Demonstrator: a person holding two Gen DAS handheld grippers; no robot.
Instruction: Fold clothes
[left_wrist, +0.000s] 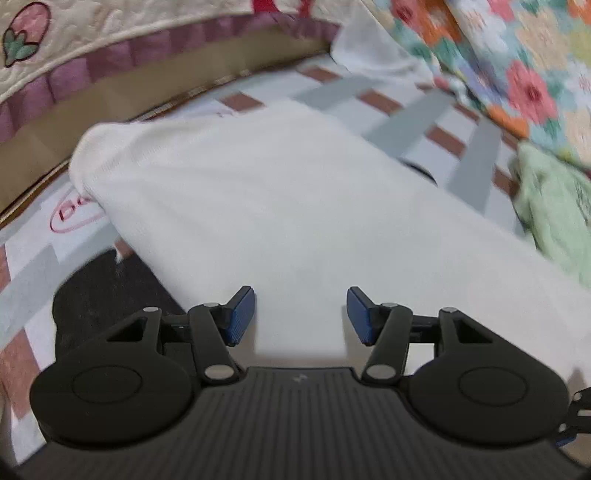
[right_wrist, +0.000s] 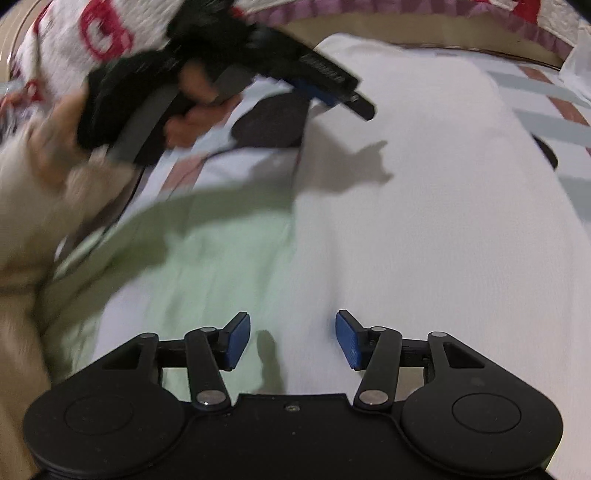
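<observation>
Left wrist view: the left gripper hangs over a white garment with its blue pads spread wide, nothing between them. That garment lies flat across a checked bedsheet, a green garment bunched at its right side, a floral blanket behind that. Right wrist view: the right gripper is also wide apart and empty, just above where the white garment meets the green garment. A hand holds the left gripper over the far left edge, pretty blurry.
</observation>
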